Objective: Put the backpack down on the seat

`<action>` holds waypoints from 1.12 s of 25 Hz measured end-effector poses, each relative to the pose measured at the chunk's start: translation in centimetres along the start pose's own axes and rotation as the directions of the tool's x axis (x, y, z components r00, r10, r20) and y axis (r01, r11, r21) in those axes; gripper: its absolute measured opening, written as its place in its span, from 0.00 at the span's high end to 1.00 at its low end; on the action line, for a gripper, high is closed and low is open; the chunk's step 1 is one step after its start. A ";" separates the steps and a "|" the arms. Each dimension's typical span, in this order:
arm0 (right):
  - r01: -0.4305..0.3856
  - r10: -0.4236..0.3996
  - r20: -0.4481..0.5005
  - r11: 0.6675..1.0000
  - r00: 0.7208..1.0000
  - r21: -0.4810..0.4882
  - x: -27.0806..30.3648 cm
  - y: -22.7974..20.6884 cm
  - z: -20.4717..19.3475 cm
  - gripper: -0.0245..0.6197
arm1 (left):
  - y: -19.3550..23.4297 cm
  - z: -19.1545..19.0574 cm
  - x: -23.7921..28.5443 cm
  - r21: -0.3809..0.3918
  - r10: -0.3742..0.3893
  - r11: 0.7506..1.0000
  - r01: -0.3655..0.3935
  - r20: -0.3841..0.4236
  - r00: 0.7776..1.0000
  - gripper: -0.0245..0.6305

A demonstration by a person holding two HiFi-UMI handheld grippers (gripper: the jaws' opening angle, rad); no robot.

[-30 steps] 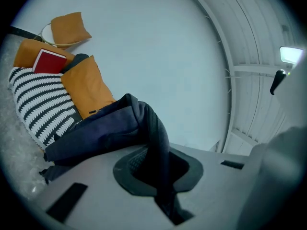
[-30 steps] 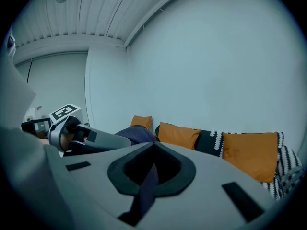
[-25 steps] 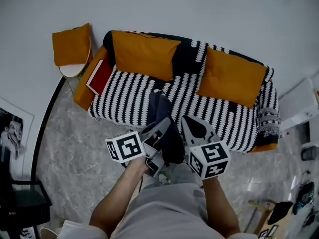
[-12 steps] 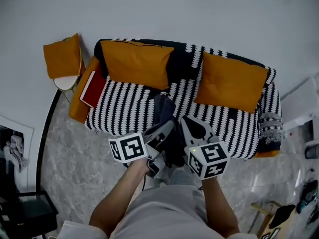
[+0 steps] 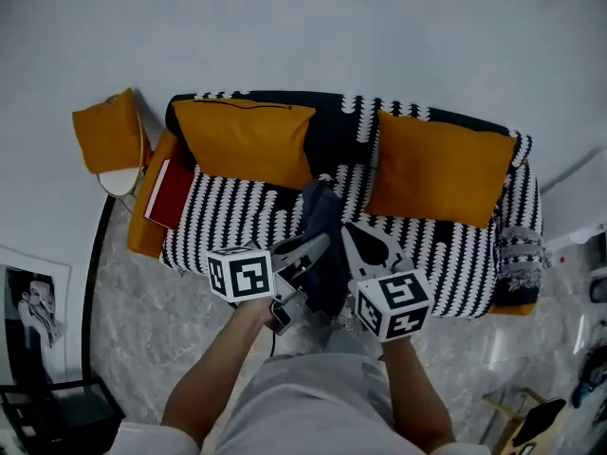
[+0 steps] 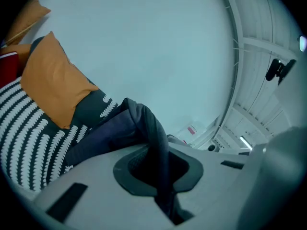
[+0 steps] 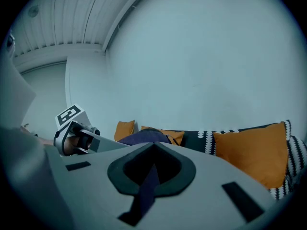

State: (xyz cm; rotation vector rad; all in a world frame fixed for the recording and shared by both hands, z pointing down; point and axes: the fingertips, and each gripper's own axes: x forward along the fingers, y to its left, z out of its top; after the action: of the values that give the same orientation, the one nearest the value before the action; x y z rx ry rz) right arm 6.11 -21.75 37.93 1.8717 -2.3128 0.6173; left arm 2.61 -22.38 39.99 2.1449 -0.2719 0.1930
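Advanced toward the black-and-white striped sofa seat (image 5: 237,218) at twelve o'clock, left gripper (image 5: 318,245) and right gripper (image 5: 360,240) jaws pinch the navy fabric backpack (image 5: 321,211); lower it evenly.

The backpack (image 5: 322,218) is showing dark matt cloth; the sofa (image 5: 237,221) is wearing woven cloth; the cushions (image 5: 441,169) are looking matt; the floor (image 5: 142,301) is gleaming like polished stone

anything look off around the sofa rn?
Nothing spilled or damaged. One orange cushion sits off the sofa, propped on a small round stand by its left end, and a red book lies on the sofa at that end. The backpack is not yet set down.
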 end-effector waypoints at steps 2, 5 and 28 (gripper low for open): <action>0.001 -0.001 -0.003 1.000 1.000 0.002 0.4 -1.5 0.1 0.96 | 0.4 0.6 1.5 0.025 -0.002 1.000 0.003 -0.028 1.000 0.93; 0.006 -0.006 -0.010 1.000 1.000 0.009 1.0 -3.6 0.1 0.96 | 1.0 1.3 3.8 0.089 0.004 0.996 0.004 -0.089 0.996 0.93; 0.143 -0.136 -0.081 0.985 0.987 0.093 10.7 -11.9 -2.3 0.96 | 12.2 3.8 14.5 0.327 -0.042 0.890 0.317 -0.634 0.772 0.93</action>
State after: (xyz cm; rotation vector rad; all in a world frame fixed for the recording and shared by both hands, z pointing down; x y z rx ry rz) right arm 14.59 -32.60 46.45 1.9958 -2.1204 0.7821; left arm 13.45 -33.88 51.18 2.3694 0.4049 0.8894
